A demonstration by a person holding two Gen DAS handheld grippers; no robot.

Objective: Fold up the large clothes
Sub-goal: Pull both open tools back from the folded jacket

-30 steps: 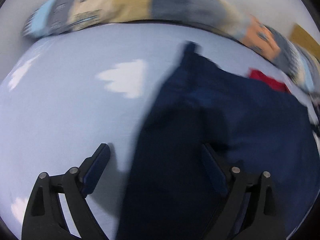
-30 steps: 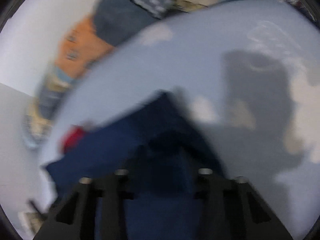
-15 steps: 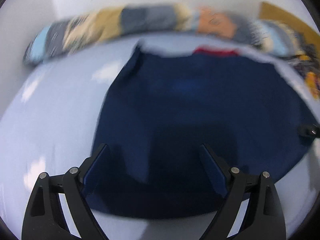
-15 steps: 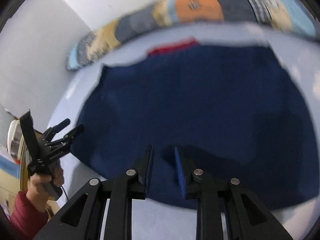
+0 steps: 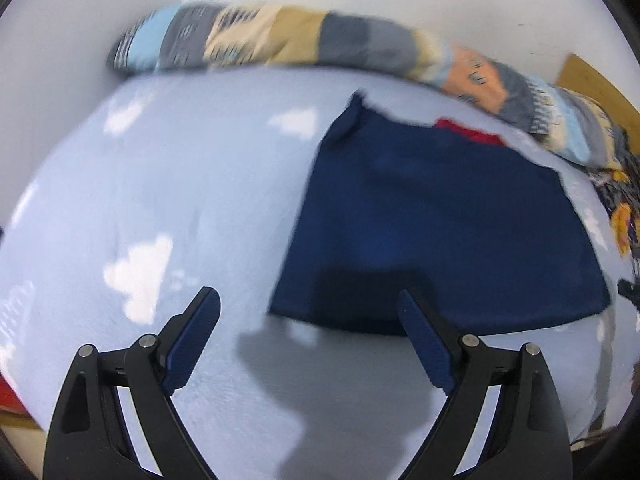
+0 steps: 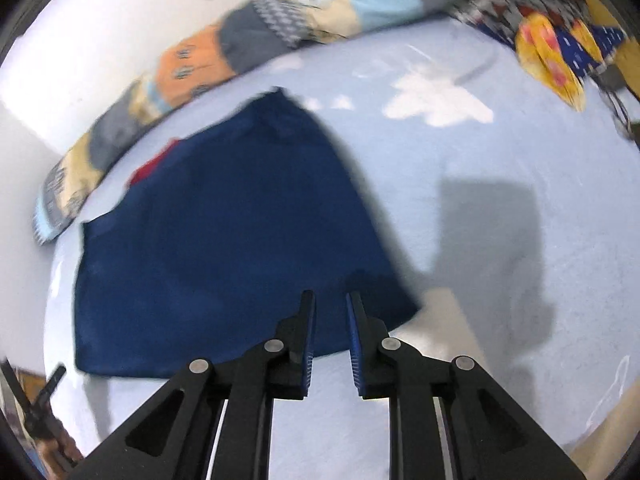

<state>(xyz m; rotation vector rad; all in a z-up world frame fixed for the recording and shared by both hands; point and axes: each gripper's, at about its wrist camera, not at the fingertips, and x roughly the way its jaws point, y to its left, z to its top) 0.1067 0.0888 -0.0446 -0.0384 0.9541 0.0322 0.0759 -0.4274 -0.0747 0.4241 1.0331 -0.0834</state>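
Above a bed point(image 5: 168, 184) covered with a pale blue, cloud-printed sheet, both tools are seen pointing steeply downward. The left hand-held gripper point(image 5: 308, 336) is spread wide, its blue pads well apart, and nothing is held or touched between them; only bare sheet and the near edge of a dark blue garment point(image 5: 440, 232) are seen past the gap. The right hand-held gripper point(image 6: 330, 336) is nearly together, a narrow slit being left between its pads, and no cloth is caught in that slit.

The dark blue garment is laid flat on the bed, folded into a roughly rectangular block. In the left wrist view it is found from about 12 to 3 o'clock of the jaws; in the right wrist view it is spread from 9 to 12 o'clock, its near edge appearing just beyond the fingertips. A red patch point(image 5: 468, 132) is visible at its far edge. A patchwork blanket point(image 5: 360, 44) is bunched along the wall behind it.
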